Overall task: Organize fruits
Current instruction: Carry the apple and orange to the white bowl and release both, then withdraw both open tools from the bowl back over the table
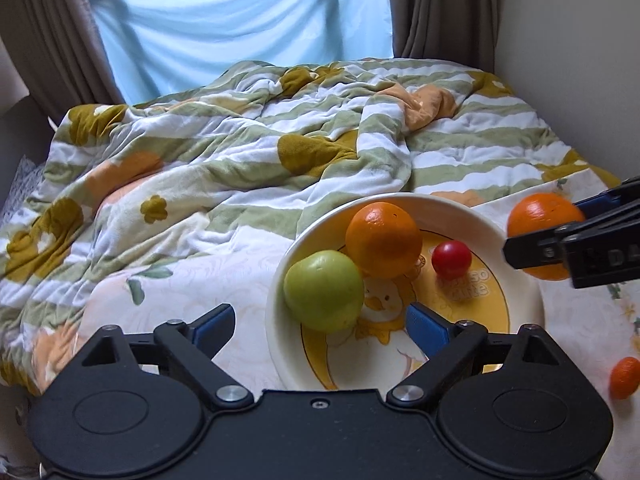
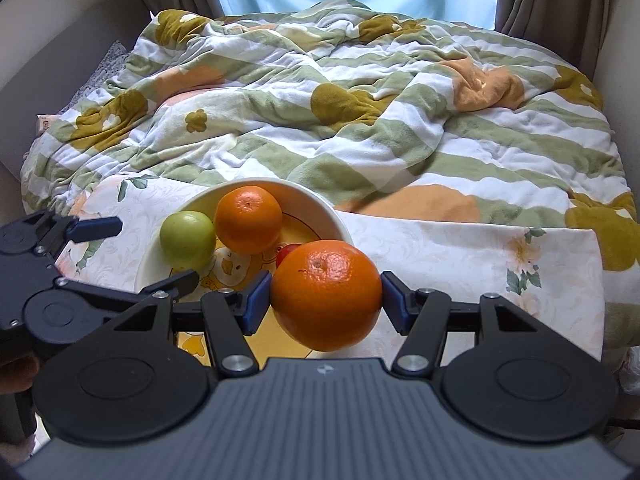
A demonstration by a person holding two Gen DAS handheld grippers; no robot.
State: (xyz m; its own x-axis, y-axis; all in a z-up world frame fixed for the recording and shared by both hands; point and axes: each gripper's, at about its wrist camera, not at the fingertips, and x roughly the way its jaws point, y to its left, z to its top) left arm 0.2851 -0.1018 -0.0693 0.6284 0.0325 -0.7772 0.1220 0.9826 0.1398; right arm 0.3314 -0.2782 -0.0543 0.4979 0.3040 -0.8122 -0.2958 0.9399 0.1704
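A white and yellow bowl [image 1: 516, 256] sits on a floral cloth on the bed. It holds a green apple [image 1: 324, 296], an orange [image 1: 383, 240] and a small red fruit [image 1: 451, 259]. My left gripper [image 1: 320, 326] is open and empty, its jaws either side of the bowl's near rim. My right gripper [image 2: 325, 300] is shut on a large orange [image 2: 326, 294] and holds it above the bowl's right rim [image 2: 336, 216]; it shows in the left wrist view [image 1: 538, 222] too. A small orange fruit [image 1: 625, 377] lies on the cloth at the right.
A rumpled green and white striped blanket [image 1: 240, 152] covers the bed behind the bowl. The floral cloth [image 2: 460, 256] spreads to the right of the bowl. Blue fabric [image 1: 240, 20] and brown curtains [image 1: 444, 8] hang at the back.
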